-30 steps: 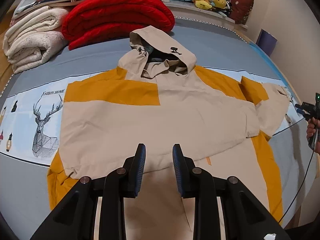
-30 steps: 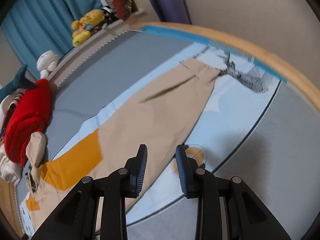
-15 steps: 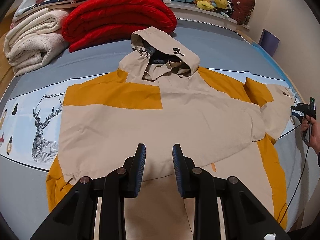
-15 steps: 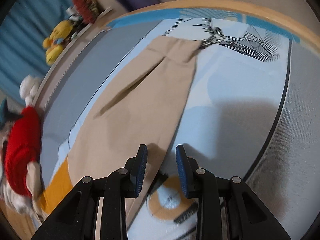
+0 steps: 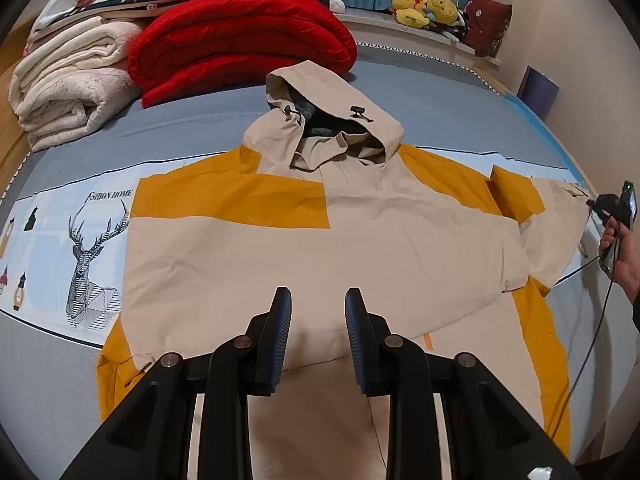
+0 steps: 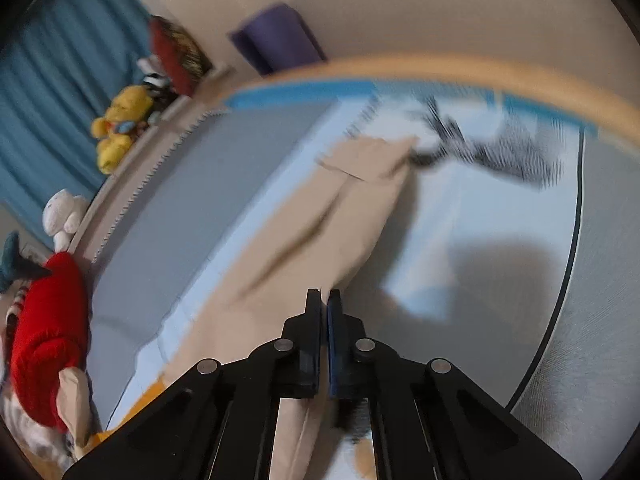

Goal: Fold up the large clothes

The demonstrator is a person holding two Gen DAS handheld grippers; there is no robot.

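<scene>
On the bed [image 5: 432, 92], your beige-and-mustard hooded jacket [image 5: 360, 240] is lying flat on the grey cover with the deer-print strip, hood [image 5: 332, 120] pointing at the folded red blanket [image 5: 240, 40] and the cream blankets [image 5: 72, 92] stacked beside it. Your left gripper [image 5: 316, 304] is hanging over the jacket's lower body with its jaws wide apart and nothing in them. One sleeve is already laid across the front; the other sleeve [image 5: 556, 228] sticks out toward the bed's edge, and that's where your right hand [image 5: 620, 248] shows up in the left view, right at the cuff. You can't really judge the grab from there though. The right wrist view is the one that tells it: your right gripper [image 6: 324, 296] has its fingers pinched together on the edge of that sleeve [image 6: 320, 232], with beige cloth running out ahead to the cuff near the deer print [image 6: 500, 152]. It's pretty blurry, mind you. That view also catches the purple mat [image 6: 276, 36] leaning on the wall and the yellow plush toys [image 6: 120, 124] by the blue curtain [image 6: 48, 100].
</scene>
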